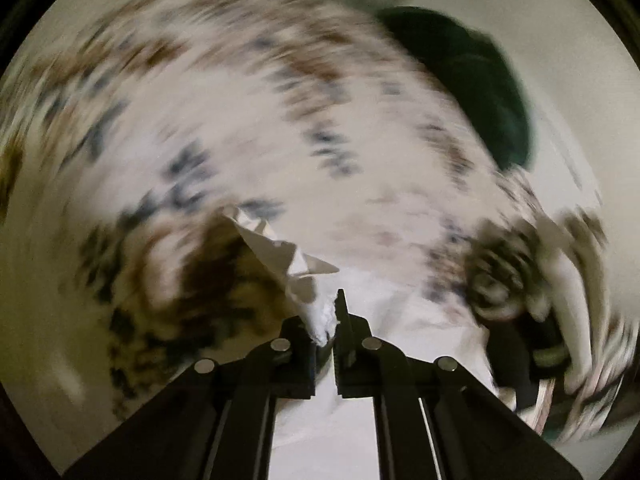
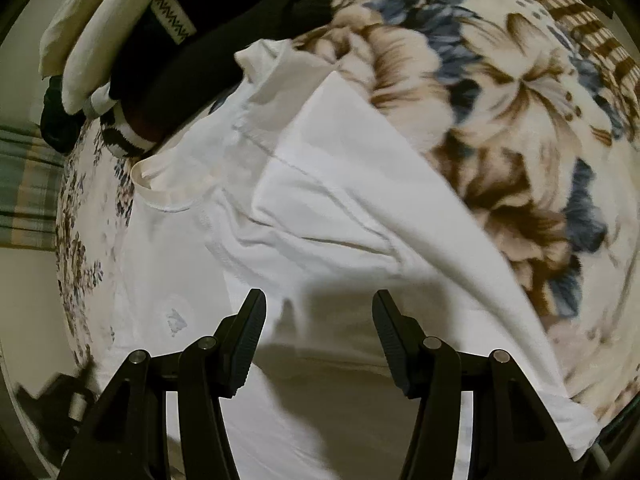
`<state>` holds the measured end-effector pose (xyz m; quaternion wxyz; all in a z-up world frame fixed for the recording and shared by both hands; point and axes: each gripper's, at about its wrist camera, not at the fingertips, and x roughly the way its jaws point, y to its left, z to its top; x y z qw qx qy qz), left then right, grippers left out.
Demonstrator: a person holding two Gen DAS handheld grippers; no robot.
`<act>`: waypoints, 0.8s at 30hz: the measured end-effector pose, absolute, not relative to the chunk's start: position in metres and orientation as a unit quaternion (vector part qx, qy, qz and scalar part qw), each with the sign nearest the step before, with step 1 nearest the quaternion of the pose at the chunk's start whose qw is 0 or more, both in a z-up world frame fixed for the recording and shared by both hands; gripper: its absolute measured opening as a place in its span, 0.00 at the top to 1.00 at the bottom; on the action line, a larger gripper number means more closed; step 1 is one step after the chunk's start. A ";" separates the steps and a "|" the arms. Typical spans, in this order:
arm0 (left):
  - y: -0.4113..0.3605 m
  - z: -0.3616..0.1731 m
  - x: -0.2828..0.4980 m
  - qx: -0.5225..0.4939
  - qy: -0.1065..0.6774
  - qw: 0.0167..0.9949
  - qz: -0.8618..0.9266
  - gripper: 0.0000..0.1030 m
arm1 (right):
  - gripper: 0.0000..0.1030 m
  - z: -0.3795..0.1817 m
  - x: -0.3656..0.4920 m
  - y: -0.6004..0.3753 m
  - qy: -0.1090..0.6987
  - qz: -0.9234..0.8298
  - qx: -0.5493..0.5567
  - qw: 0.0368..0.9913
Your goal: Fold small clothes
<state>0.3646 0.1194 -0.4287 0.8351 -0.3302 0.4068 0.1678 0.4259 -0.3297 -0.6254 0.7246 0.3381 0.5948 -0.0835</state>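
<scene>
A white T-shirt (image 2: 304,200) lies spread on a floral bedspread (image 2: 520,92), one side folded over its middle, collar (image 2: 160,188) toward the upper left. My right gripper (image 2: 318,308) is open just above the shirt's lower part, with cloth between and under the fingers but not clamped. My left gripper (image 1: 330,316) is shut on a bunched edge of the white T-shirt (image 1: 288,256) and holds it raised. The left wrist view is heavily motion-blurred.
A pile of other clothes, black (image 2: 208,40) and cream (image 2: 100,32), lies past the collar. A dark green garment (image 1: 472,80) lies on the bedspread in the left wrist view. The other hand-held gripper (image 1: 532,340) shows blurred at the right there.
</scene>
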 end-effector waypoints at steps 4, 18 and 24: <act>0.034 -0.397 0.380 -0.243 0.412 0.875 0.075 0.96 | 0.44 -0.623 0.414 -0.354 0.592 -0.094 0.343 0.723; -0.074 -0.449 0.349 -0.136 0.571 0.809 -0.033 0.15 | 0.44 -0.610 0.399 -0.421 0.601 -0.052 0.357 0.714; -0.014 -0.461 0.352 -0.119 0.579 0.805 0.055 0.15 | 0.39 -0.599 0.456 -0.368 0.602 0.055 0.329 0.725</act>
